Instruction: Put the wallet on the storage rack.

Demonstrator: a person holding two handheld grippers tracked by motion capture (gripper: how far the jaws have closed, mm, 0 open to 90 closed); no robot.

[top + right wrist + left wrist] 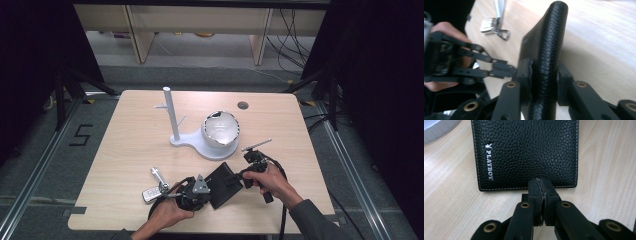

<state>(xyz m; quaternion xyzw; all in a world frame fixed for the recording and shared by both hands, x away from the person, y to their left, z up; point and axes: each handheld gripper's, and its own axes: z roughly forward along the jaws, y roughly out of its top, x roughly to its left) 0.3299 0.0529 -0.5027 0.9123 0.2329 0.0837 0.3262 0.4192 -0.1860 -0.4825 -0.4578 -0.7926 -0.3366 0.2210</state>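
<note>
Firmly, right claw (544, 82) grips wallet (546, 45) (left closed).

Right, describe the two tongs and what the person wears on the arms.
Both tongs, left and right, are black linkage frames with brass-coloured pivot rivets and flat black pads. The left carries a grey three-cornered plate; a black cable trails from the right. The right forearm wears a dark grey sleeve.

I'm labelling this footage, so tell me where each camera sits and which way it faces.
High view: above the person's side, looking forward and down on the table; both forearms show.
Left gripper view: rides the left tool, jaws closed, facing the wallet.
Right gripper view: rides the right tool, clamping the wallet's edge; the left hand shows.
All share the wallet.
</note>
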